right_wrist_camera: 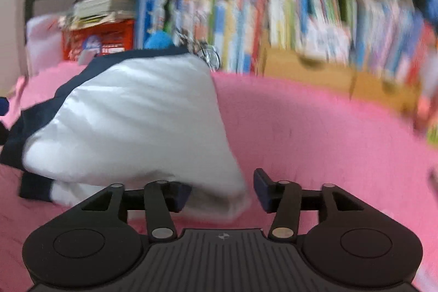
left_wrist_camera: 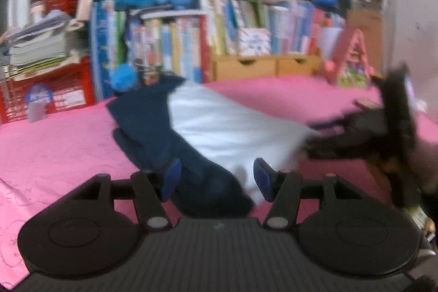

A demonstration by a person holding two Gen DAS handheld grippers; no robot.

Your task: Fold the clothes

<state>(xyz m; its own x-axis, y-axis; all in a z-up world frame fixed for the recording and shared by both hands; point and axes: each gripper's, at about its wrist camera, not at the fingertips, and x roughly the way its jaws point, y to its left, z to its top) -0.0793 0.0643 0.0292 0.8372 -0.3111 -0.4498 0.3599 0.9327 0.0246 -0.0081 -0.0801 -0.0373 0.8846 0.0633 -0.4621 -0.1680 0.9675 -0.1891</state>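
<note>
I am working over the pink bed (left_wrist_camera: 54, 144), whose cover is giving open room on every side but the far one, where the bookshelf (left_wrist_camera: 191, 45) is crowding the edge. The navy-and-white garment (left_wrist_camera: 219, 122) is lying mid-bed, partly folded, probably so its corners stay reachable. My left claw (left_wrist_camera: 216, 178) is standing wide over its near navy end, empty; my right claw (right_wrist_camera: 223, 189) is gaping wide around the white corner, not yet pinching.
</note>
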